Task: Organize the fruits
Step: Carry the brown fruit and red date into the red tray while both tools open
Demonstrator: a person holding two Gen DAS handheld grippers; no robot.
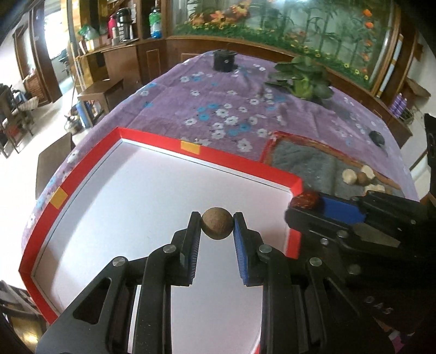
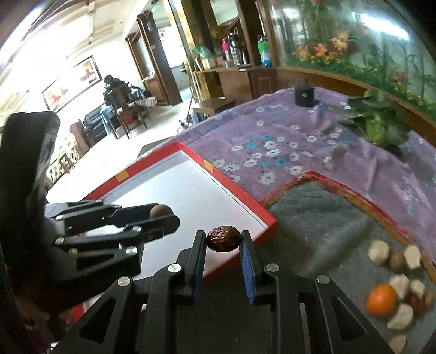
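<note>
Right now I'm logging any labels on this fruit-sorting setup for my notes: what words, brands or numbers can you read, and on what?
"OAS": faint embossed letters, read with some doubt, on the black body of the right claw, seen from the left wrist view.
Red box: two orange stickers, blank.
Bottles on the back shelf: labels too small and blurred to read.
Nothing else legible.

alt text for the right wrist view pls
The right gripper pinches a wrinkled dark red date near the corner of a red-rimmed white tray. The left gripper, at left, holds a round brown fruit over the tray; more fruit lies on a grey mat at right.
</note>
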